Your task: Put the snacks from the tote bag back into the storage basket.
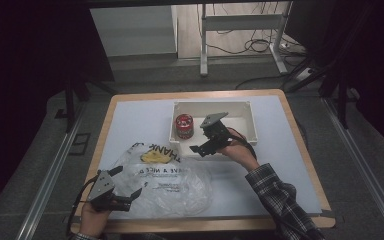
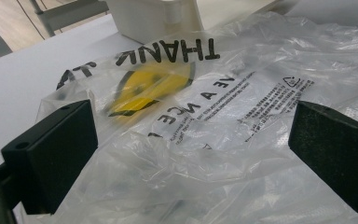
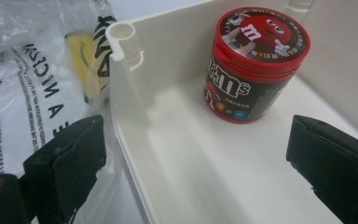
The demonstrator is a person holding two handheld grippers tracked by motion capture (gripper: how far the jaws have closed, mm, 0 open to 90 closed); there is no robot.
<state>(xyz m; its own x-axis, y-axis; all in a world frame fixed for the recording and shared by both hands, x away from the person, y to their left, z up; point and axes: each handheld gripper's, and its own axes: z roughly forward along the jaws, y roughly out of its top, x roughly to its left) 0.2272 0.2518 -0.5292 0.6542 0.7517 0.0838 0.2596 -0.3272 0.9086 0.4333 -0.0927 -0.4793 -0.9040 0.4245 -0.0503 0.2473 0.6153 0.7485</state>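
The candy tub [image 3: 254, 65] is standing inside the white bin [image 1: 247, 131] — not yet gripped. The right hand-held gripper [image 1: 206, 141] is hovering wide; the left hand-held gripper [image 1: 126, 184], also wide, is resting at the plastic bag [image 1: 172, 185] — bagging appears undone.

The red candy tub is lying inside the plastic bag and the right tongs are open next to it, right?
Not quite. The red candy tub stands upright inside the white box, not in the plastic bag. The right gripper view shows it, with the right tongs open in front of it.
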